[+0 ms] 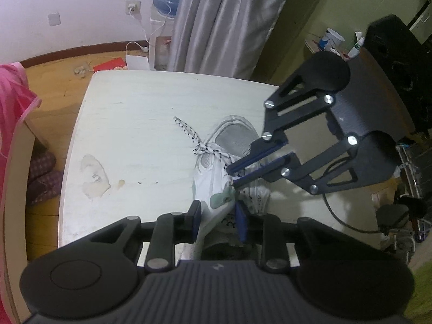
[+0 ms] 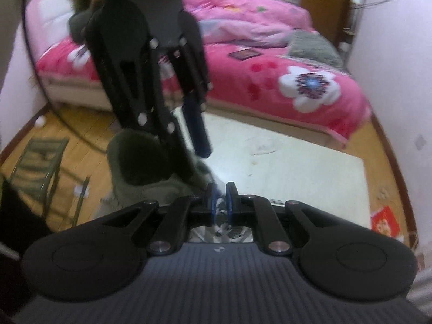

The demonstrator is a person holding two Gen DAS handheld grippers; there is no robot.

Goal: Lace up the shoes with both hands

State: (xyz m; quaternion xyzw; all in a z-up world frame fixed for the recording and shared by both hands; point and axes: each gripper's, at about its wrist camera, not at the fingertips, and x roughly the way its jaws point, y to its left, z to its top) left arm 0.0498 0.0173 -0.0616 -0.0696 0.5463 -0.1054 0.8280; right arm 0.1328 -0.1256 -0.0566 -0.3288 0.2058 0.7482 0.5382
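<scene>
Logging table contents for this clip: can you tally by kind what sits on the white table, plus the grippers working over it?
Shoes: 1, the white sneaker
Laces: 1, the white black-flecked shoelace
Grippers: 2, the left gripper and the right gripper
Total: 4
The table itself is not counted.

It was a bedroom in a home: a bed with a pink flowered quilt [image 2: 283,81] stood beside a white table [image 1: 135,113] on a wooden floor [image 1: 51,81], near grey curtains [image 1: 216,21] and a water dispenser [image 1: 164,13].
</scene>
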